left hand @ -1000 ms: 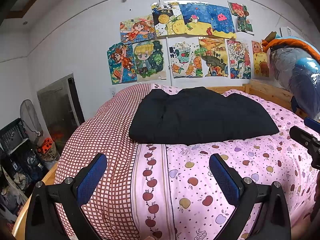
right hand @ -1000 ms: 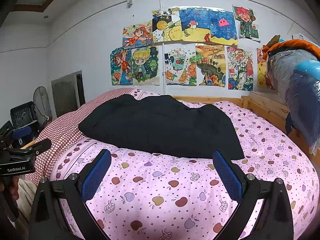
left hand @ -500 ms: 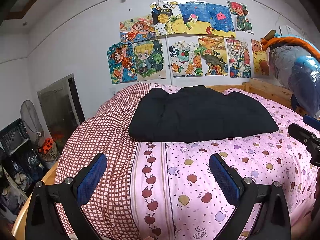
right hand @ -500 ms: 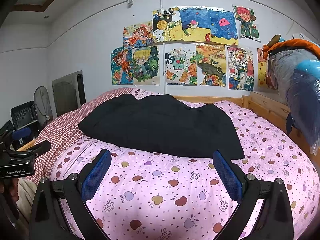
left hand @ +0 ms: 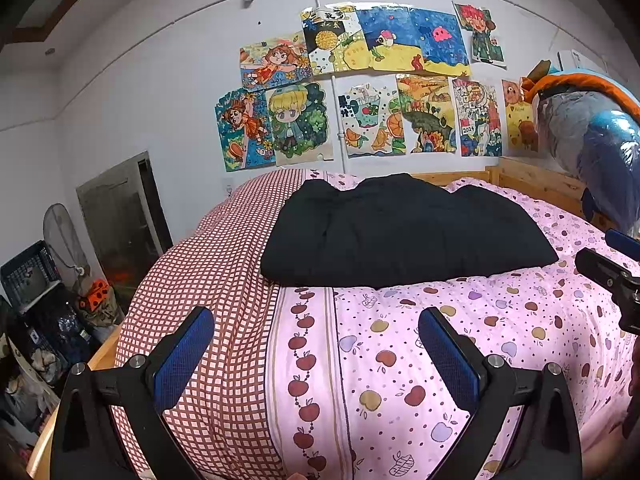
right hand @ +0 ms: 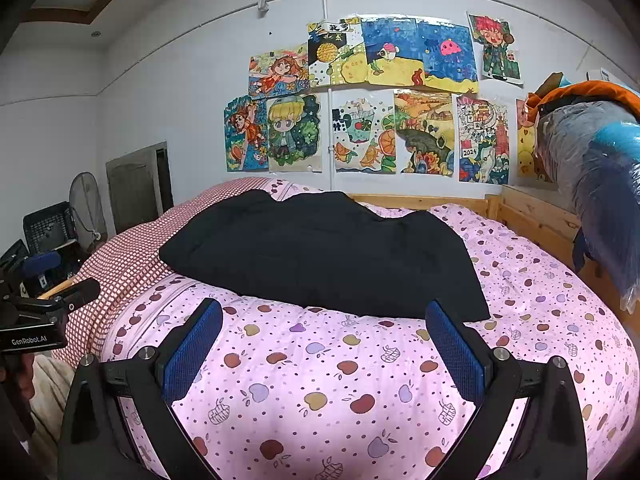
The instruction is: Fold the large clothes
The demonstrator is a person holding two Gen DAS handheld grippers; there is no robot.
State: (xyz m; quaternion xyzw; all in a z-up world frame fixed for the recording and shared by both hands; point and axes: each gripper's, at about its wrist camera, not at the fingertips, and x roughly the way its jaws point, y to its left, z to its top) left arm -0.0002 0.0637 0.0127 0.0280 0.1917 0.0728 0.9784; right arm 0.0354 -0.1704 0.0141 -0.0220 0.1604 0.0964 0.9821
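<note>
A large black garment (left hand: 404, 232) lies folded flat on the far half of the bed; the right wrist view shows the same garment (right hand: 320, 252). My left gripper (left hand: 316, 352) hovers open over the near part of the pink quilt, well short of the cloth. My right gripper (right hand: 324, 344) is open too, its fingertips just before the garment's near edge, holding nothing. Each gripper shows at the edge of the other's view.
The bed carries a pink apple-print quilt (left hand: 460, 320) with a red checked part (left hand: 208, 264) on the left. A wooden frame (right hand: 528, 216) runs along the right. Plastic-wrapped bedding (right hand: 596, 184) hangs at right. Crates and a fan (left hand: 60, 236) stand at left.
Both views have shifted only slightly; the garment lies as before and both grippers stay open.
</note>
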